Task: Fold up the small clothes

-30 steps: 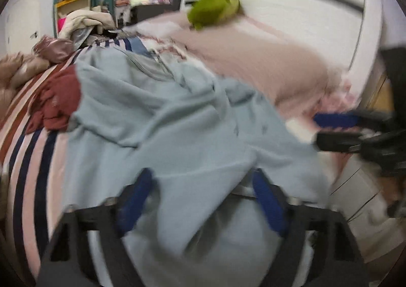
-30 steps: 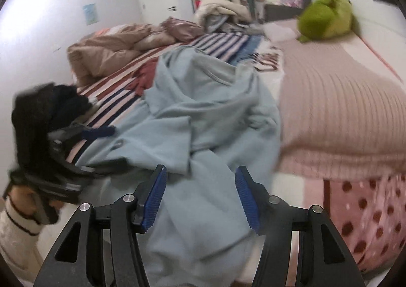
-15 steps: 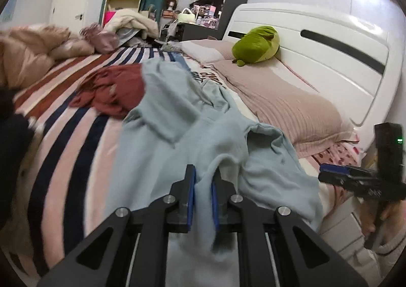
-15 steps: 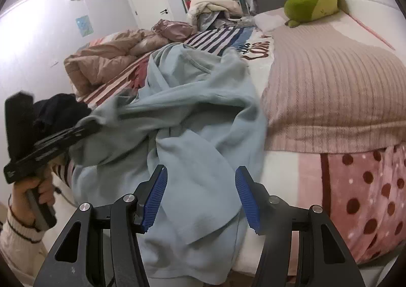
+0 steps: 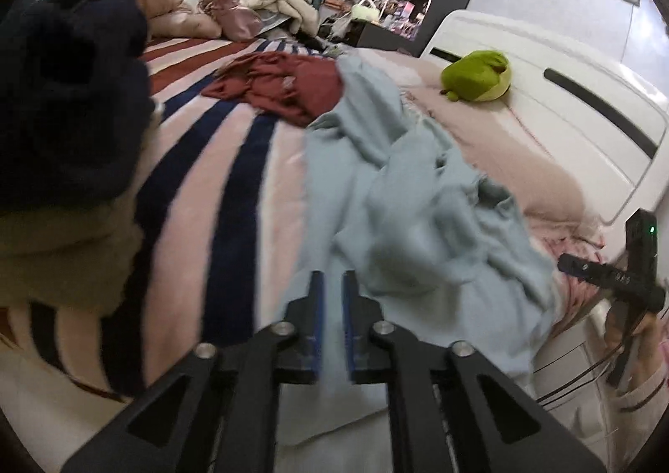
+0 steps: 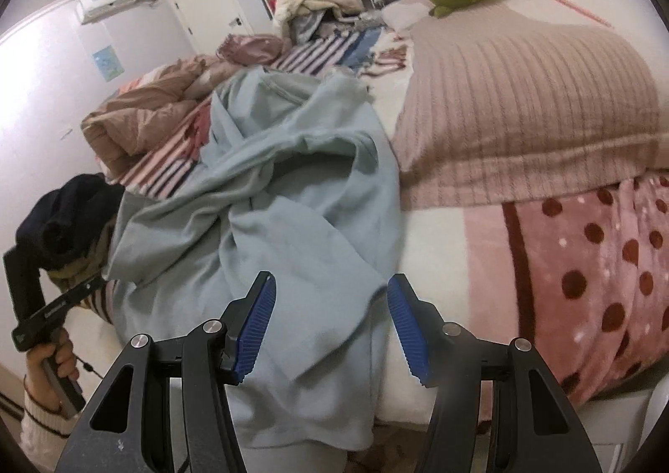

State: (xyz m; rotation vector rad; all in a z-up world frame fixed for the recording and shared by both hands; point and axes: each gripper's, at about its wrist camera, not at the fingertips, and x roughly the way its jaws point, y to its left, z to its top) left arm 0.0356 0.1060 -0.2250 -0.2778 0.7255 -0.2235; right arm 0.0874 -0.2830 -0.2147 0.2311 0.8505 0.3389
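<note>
Left wrist view. Left gripper: black frame, blue ribbed pads, jaws narrow and just opening, with pale blue cloth running between them; whether the pads press on it cannot be told through the blur. Half a second back the pads stood closer together on the same cloth, and a second back they stood wide over it. Light blue garment: soft, matte knit, crumpled in ridges, lying from the near bed edge toward the far middle; now drawn out longer toward the near edge. Maroon garment: thin, rumpled, just beyond the blue one at its far left. Striped bedspread: fleecy, navy, pink and rust bands. Dark navy clothing: bulky, close at left, larger in frame than before. Green plush toy: rounded, far right by the white headboard.

Right wrist view. Right gripper: jaws released, standing apart, nothing pinched, poised above the garment's near hem; opening unchanged. Ribbed pink knit blanket: right of the garment. Polka-dot fleece: pink with dark red spots, near right. A hand grips the other tool's handle at near left.
</note>
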